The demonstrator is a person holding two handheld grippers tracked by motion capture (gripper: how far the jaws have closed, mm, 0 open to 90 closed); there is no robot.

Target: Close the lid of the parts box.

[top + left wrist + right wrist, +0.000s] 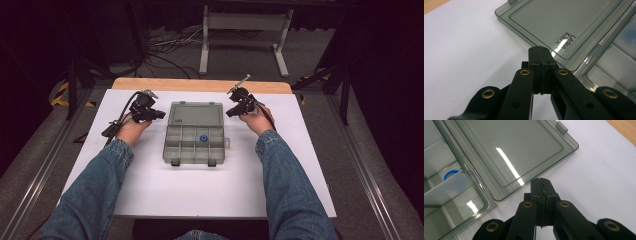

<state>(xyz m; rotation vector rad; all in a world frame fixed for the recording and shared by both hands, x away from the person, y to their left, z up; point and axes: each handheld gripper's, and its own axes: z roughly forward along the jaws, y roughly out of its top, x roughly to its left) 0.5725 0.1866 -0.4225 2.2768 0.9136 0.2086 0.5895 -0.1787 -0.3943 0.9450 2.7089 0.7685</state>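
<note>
Box sits mid-bench, lid flat open; left claw and right claw pinched closed, empty, flanking lid. Closed tips could skid off lid edge, shoving box.

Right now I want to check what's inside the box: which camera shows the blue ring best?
The high view: the blue ring lies fully visible in one compartment of the open box. The right gripper view shows a partition hiding half of it; the left gripper view shows a blue blur.
</note>
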